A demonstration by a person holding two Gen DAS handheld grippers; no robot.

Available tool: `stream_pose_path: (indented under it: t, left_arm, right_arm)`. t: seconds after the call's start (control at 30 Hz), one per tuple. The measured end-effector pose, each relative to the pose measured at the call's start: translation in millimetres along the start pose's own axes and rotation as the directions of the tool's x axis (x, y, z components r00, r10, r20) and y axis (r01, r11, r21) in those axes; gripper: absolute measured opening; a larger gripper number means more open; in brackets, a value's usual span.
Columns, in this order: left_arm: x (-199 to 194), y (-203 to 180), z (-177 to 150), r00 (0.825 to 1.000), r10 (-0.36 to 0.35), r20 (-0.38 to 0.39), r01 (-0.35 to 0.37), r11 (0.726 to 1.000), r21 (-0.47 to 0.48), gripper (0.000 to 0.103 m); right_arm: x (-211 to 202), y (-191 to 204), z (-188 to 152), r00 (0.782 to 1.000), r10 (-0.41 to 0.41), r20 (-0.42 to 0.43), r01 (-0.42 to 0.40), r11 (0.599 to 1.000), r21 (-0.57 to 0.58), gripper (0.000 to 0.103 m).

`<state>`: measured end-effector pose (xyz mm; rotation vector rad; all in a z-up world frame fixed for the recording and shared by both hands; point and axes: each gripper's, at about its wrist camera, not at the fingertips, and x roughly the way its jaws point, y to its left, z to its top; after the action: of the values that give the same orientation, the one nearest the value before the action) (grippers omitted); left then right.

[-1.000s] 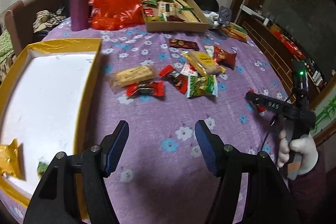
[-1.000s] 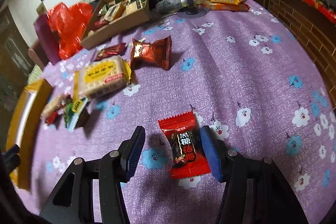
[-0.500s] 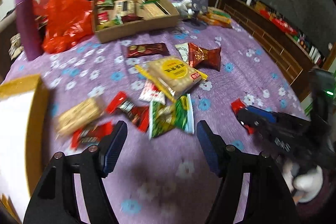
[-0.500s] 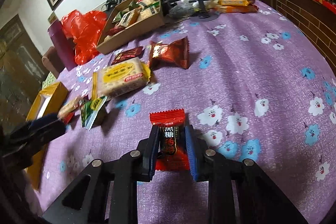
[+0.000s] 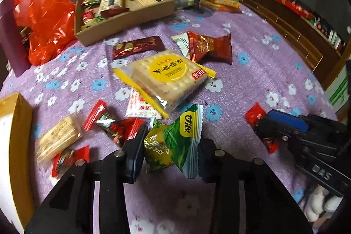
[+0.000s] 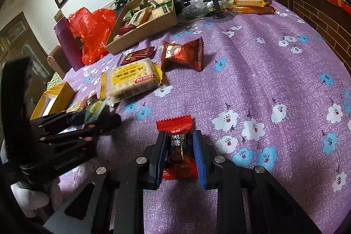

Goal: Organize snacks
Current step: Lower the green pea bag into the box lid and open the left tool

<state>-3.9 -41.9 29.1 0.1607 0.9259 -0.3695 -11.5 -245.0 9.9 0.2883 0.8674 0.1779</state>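
Pick-up step. The red candy is clamped between the narrowed pads of the right gripper. The left gripper is closing around the green packet. Next, both are presumably lifted toward the yellow box, left of the tools.

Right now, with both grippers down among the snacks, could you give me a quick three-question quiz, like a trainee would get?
1. True or false: the right gripper is shut on a red candy packet.
2. Which snack sits between the closing jaws of the left gripper?
A. the green snack packet
B. the yellow cracker pack
C. the dark red foil packet
3. Fill in: behind the loose snacks, the cardboard tray stands beside a crumpled ____ plastic bag.

Key: 1 true; 2 A; 3 red.
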Motion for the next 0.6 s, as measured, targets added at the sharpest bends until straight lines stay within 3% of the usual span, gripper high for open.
stream_pose_path:
  t: [0.3, 0.47, 0.6]
  left_arm:
    - [-80, 51, -27, 0.991, -0.046, 0.123, 0.067, 0.982, -0.178, 0.037]
    - [-125, 93, -55, 0.982, 0.017, 0.186, 0.038, 0.956, -0.29, 0.037]
    - [-149, 131, -83, 0.976, 0.087, 0.199, -0.005, 0.925, -0.38, 0.038]
  right_arm:
    - [-9, 12, -4, 0.999, -0.014, 0.05, 0.017, 0.998, -0.061, 0.023]
    - [-14, 22, -5, 0.996, -0.041, 0.077, 0.048, 0.995, -0.09, 0.023]
    - [-27, 28, -4, 0.997, 0.028, 0.07, -0.025, 0.999, -0.045, 0.023]
